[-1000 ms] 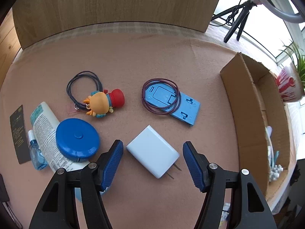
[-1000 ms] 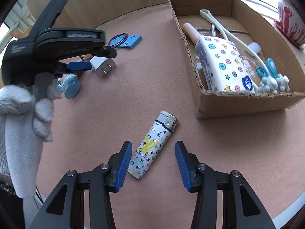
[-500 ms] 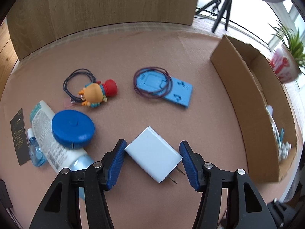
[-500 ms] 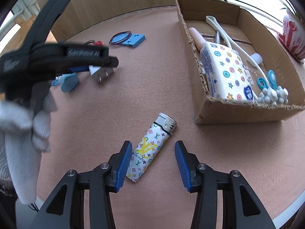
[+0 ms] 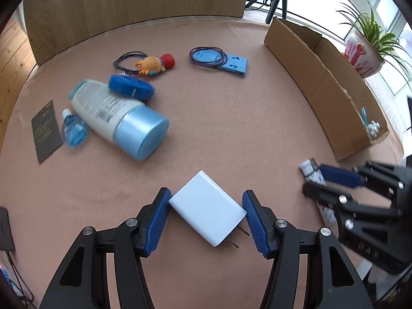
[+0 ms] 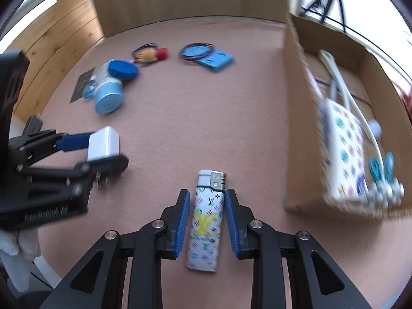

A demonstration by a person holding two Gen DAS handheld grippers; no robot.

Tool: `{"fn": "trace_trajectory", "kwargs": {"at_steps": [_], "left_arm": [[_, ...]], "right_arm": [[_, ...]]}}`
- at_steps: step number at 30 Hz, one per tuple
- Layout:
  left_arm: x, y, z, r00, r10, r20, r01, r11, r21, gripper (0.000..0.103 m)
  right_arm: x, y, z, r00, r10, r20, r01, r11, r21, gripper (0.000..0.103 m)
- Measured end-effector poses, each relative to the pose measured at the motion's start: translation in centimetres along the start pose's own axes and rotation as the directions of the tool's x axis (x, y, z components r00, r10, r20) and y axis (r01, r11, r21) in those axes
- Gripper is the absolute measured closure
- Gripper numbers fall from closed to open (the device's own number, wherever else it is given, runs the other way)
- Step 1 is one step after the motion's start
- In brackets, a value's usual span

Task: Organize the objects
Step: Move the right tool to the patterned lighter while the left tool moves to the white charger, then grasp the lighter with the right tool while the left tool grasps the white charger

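A white charger (image 5: 207, 209), a white lighter (image 6: 207, 221) with multicoloured monogram print, and blue-padded claws.

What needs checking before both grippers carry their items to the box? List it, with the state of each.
1. Left gripper clamped on the charger: ok, both pads touch it.
2. Charger prongs clear of the pads: ok.
3. Right gripper clamped on the lighter: ok, pads against both sides.
4. Items lifted off the table: cannot tell.
5. Free space in the cardboard box: cannot tell, the near end is crowded and the view is blurred.
6. The two grippers apart: ok.
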State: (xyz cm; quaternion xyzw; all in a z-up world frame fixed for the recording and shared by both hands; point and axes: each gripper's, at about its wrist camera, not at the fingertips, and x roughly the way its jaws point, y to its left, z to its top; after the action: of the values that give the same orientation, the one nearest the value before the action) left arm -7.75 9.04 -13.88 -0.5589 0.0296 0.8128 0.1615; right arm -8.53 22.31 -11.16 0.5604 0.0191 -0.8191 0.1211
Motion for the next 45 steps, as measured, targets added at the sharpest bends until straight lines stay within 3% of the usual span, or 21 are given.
{"fn": "trace_trajectory", "kwargs": {"at_steps": [3,8,18,26,33,37,41,45], "left_arm": [[-0.5,0.1,-1.1,1.000,0.004,0.001,-0.004,1.000,-0.009,0.042],[-1.2,0.2,-1.9,1.000,0.027,-0.004,-0.027,0.998,-0.050,0.041],[-1.9,1.6,-2.6,1.000,0.018,-0.012,-0.020,0.982,-0.190,0.037],[-2.7,2.0,-2.4,0.996,0.093,0.016,-0.086,0.968,-0.234,0.032],[-1.6,2.3,-2.6,0.999,0.041,-0.028,-0.047,0.963,-0.265,0.030],[-1.4,1.6,-2.8,0.998,0.056,-0.012,-0.057,0.969,-0.241,0.053],[-1.6,1.6,-3.1,0.999,0.045,0.001,-0.044,0.973,-0.227,0.057],[-1.6,2.0,-3.2,1.000,0.019,0.002,-0.018,0.971,-0.239,0.060]], "right_arm": [[0.1,0.6,0.3,1.000,-0.018,-0.003,0.017,0.998,-0.054,0.078],[-0.3,0.7,-0.3,1.000,-0.025,-0.019,0.024,0.999,-0.038,0.071],[-0.9,0.9,-1.9,0.998,-0.064,-0.028,0.064,0.998,-0.018,0.071],[-1.0,1.5,-1.9,0.997,-0.072,-0.025,0.071,0.997,-0.032,0.071],[-0.9,1.5,-1.9,0.997,-0.070,-0.028,0.070,0.997,-0.022,0.071],[-0.8,1.5,-1.9,0.997,-0.071,-0.022,0.071,0.997,-0.025,0.072],[-0.9,1.0,-2.0,0.998,-0.070,-0.012,0.069,0.998,-0.004,0.082],[-1.0,0.5,-2.2,0.999,-0.043,-0.008,0.043,0.999,0.021,0.082]]}}
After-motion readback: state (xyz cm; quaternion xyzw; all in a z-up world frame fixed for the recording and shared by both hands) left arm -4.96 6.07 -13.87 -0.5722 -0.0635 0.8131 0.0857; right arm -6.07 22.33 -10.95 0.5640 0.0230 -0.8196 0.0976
